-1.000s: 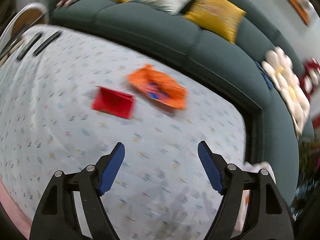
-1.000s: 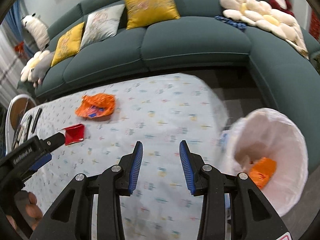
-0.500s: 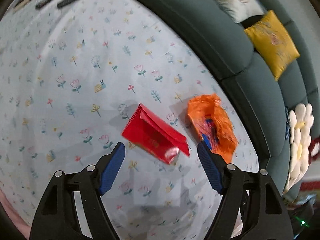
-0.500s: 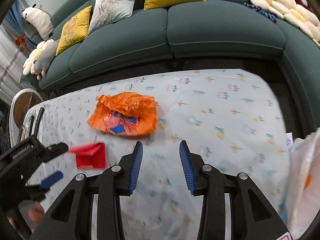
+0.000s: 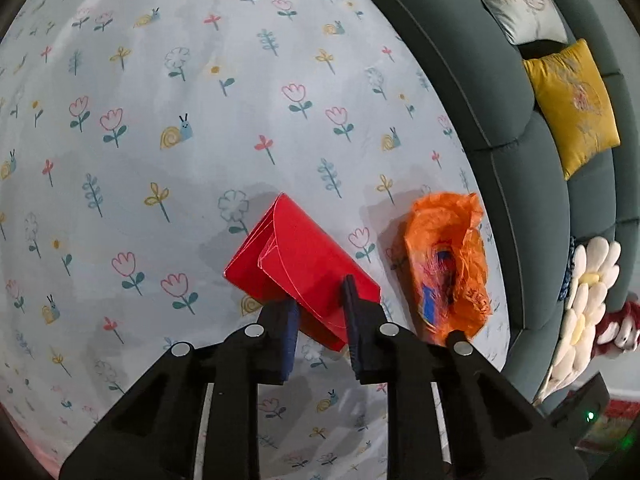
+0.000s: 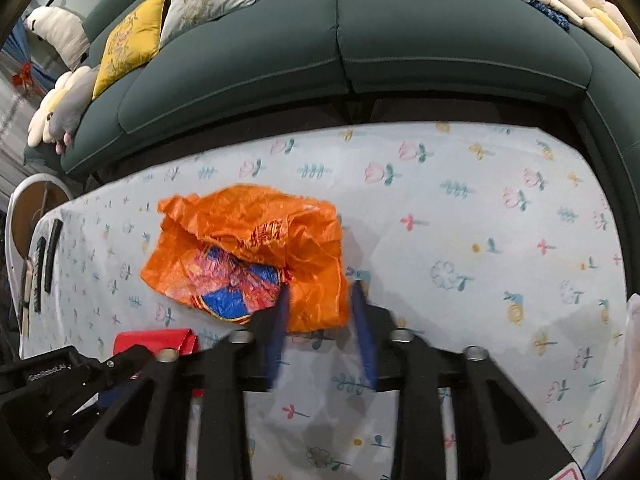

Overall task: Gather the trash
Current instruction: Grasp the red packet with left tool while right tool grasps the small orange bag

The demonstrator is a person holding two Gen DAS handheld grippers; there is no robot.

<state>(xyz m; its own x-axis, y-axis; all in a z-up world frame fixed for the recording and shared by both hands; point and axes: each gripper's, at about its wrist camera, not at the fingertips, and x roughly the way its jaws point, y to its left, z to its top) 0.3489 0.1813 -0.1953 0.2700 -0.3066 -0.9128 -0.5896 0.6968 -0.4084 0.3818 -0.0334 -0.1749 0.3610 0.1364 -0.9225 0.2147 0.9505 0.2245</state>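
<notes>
Both grippers have dropped toward the flower-print tablecloth (image 5: 168,128) since the earlier frames, each now over its own piece of trash. Largest in view, the teal sofa (image 6: 360,40) fills the upper part of the right wrist frame, with yellow cushions (image 5: 572,108) on it. On the cloth, the crumpled orange plastic bag (image 6: 248,256) lies centre-left in the right wrist frame; the right gripper (image 6: 320,304) has its jaws closing narrow, the bag's lower right corner between them. Well left of it in that frame, the red folded card (image 5: 300,264) sits at centre of the left wrist frame, just beside the bag; the left gripper (image 5: 320,300) is closing narrow too, the card's near edge between its blue pads (image 5: 352,304).
</notes>
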